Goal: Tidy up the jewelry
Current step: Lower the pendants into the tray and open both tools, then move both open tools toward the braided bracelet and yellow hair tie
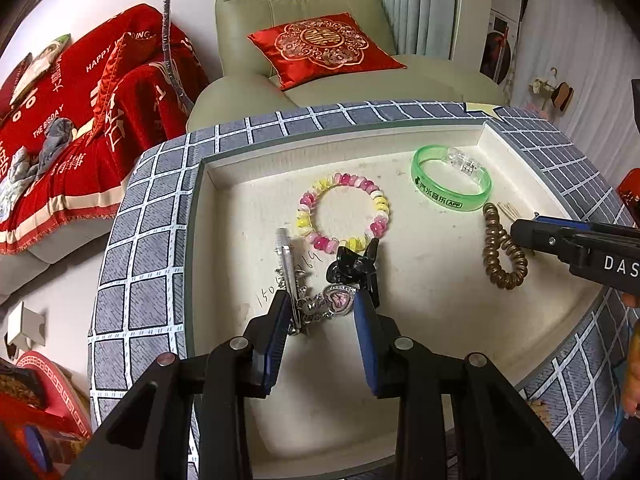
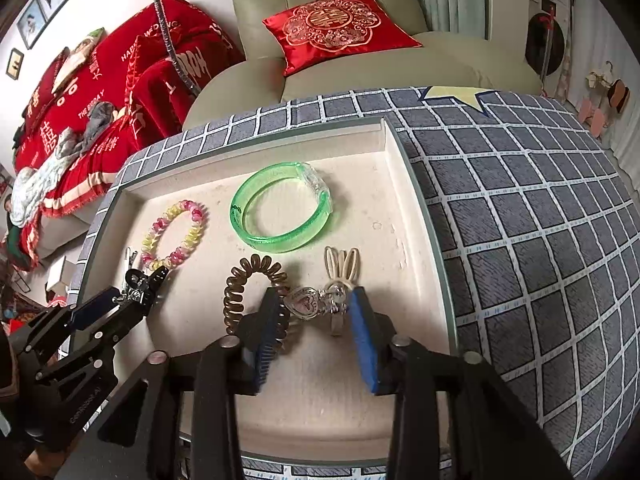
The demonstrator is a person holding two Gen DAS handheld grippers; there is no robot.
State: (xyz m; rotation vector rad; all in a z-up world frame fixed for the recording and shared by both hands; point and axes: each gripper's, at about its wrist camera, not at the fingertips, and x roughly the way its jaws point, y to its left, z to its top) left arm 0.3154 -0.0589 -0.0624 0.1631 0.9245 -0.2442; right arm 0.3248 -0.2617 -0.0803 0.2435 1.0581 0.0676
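Heart clip (image 2: pixel 306 304) crosswise between right tongs (image 2: pixel 314 312)

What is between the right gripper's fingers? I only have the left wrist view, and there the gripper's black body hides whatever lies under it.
Observer: A clear heart-shaped charm lies on the tray between the fingers of the right gripper. I cannot tell whether the pads press on it.
Operator: Is anything else next to it?
Observer: Yes, a cream rabbit-ear clip lies just beyond the charm, with its ears pointing away from the gripper.
Operator: Is the brown coil tie clear of that gripper?
Observer: No. The finger on that side covers part of the brown coil tie.
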